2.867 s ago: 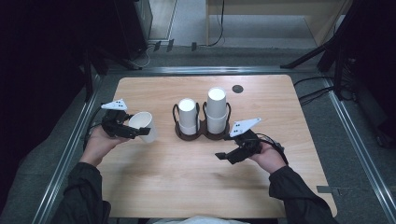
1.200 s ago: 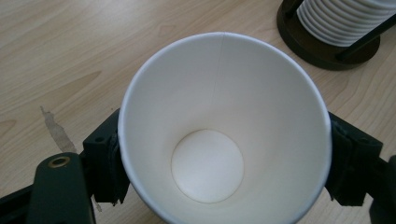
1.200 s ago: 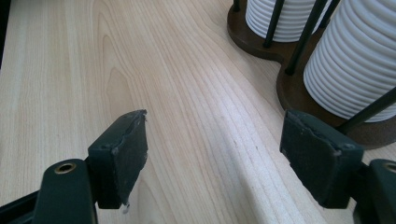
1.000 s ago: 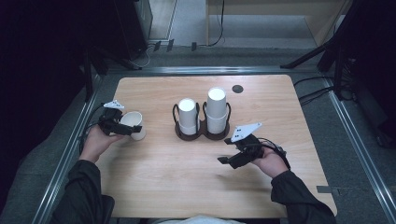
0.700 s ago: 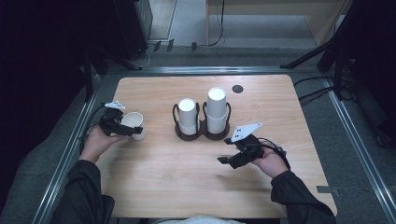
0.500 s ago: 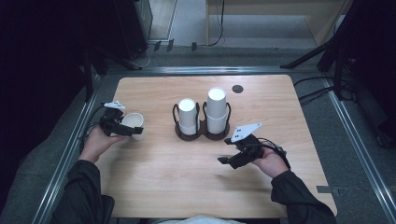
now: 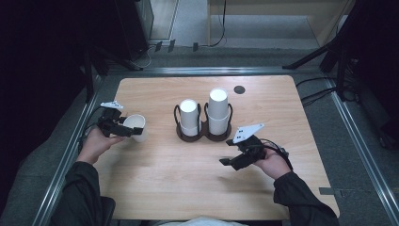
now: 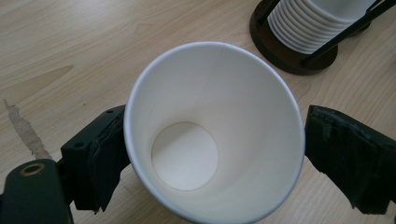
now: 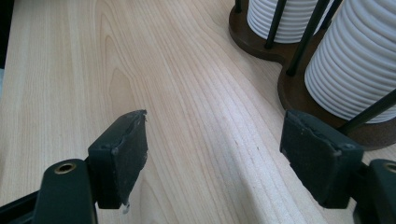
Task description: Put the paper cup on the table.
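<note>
A white paper cup [image 7: 135, 124] [image 8: 210, 130] stands mouth up near the table's left edge, empty inside. My left gripper [image 7: 133, 131] [image 8: 215, 140] straddles it. Its jaws have just been opening: the left pad still lies against the cup wall, while the right pad [image 8: 345, 158] stands a small gap off it. At the table's middle, a dark cup holder [image 7: 203, 136] carries two stacks of white cups [image 7: 218, 110] [image 9: 355, 70] [image 8: 303, 28]. My right gripper [image 7: 228, 153] [image 9: 215, 154] hovers open and empty just right of and in front of the holder.
A small black disc [image 7: 239, 89] lies near the table's far edge. Metal rails [image 7: 70, 155] run along both sides of the wooden table [image 7: 179, 183], with cables on the floor to the right.
Since the earliest frame my left hand and the cup have shifted slightly left. Over the last second both hands kept still while the left jaws spread away from the cup.
</note>
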Available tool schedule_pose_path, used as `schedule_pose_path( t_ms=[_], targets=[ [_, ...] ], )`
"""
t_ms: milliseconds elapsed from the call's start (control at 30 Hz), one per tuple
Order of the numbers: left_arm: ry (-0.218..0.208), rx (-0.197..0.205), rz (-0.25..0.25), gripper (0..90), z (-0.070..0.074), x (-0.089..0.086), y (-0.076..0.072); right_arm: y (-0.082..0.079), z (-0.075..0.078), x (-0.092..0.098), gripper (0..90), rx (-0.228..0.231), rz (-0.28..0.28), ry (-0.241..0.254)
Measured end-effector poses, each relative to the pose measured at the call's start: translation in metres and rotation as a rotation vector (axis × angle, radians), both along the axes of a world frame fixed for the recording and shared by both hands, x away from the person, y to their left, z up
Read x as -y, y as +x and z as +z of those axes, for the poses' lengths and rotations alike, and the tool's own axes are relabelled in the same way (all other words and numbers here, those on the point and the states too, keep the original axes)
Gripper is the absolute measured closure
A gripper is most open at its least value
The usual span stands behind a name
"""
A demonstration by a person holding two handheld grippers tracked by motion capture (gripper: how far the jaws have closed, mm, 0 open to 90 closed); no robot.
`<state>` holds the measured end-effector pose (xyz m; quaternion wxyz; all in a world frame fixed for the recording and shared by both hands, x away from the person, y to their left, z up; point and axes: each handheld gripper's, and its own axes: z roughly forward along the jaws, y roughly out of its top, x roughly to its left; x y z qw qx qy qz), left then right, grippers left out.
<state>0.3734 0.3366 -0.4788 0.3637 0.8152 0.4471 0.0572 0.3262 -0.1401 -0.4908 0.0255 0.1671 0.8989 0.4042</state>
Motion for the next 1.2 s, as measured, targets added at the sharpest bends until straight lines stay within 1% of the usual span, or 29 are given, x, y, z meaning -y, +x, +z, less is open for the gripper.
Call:
schedule_pose_path(
  t_ms=[67,167,267,467,533,633,700,933,1000,1067,1167,1200],
  targets=[
    [-0.008,0.002,0.001,9.7,0.002,-0.002,-0.001,0.000,0.000,0.000,23.0,-0.004,-0.001,-0.003],
    [-0.031,-0.015,-0.011,9.7,0.005,-0.004,-0.001,0.000,0.000,0.000,23.0,-0.005,0.000,-0.008],
    [-0.048,-0.024,-0.008,9.7,0.008,-0.006,-0.001,0.000,0.000,0.000,23.0,-0.005,0.000,-0.003],
    [-0.048,-0.002,-0.004,9.7,0.016,-0.007,-0.003,-0.001,0.000,-0.001,23.0,-0.008,0.005,-0.008],
    [-0.043,0.013,0.006,9.7,0.019,-0.007,-0.003,-0.001,0.000,-0.001,23.0,-0.006,0.008,-0.010],
    [-0.047,0.015,0.015,10.8,0.022,-0.008,-0.003,-0.001,-0.001,-0.001,23.0,-0.005,0.008,-0.012],
    [-0.061,0.014,0.014,11.5,0.025,-0.009,-0.004,-0.001,-0.001,-0.001,23.0,-0.005,0.006,-0.012],
    [-0.065,0.023,0.006,11.8,0.032,-0.006,-0.007,-0.002,-0.001,-0.002,23.0,-0.009,0.008,-0.017],
    [-0.063,0.023,-0.002,11.8,0.034,-0.004,-0.009,-0.001,0.000,-0.002,23.0,-0.003,0.012,-0.013],
    [-0.058,0.027,-0.004,11.8,0.036,-0.002,-0.011,0.000,0.002,-0.003,23.0,-0.008,0.010,0.004],
    [-0.047,0.034,-0.003,12.4,0.039,0.002,-0.014,0.002,0.002,-0.003,23.0,-0.008,0.011,0.006],
    [-0.053,0.031,-0.009,12.5,0.040,0.003,-0.014,0.002,0.002,-0.004,23.0,-0.012,0.012,0.005]
  ],
)
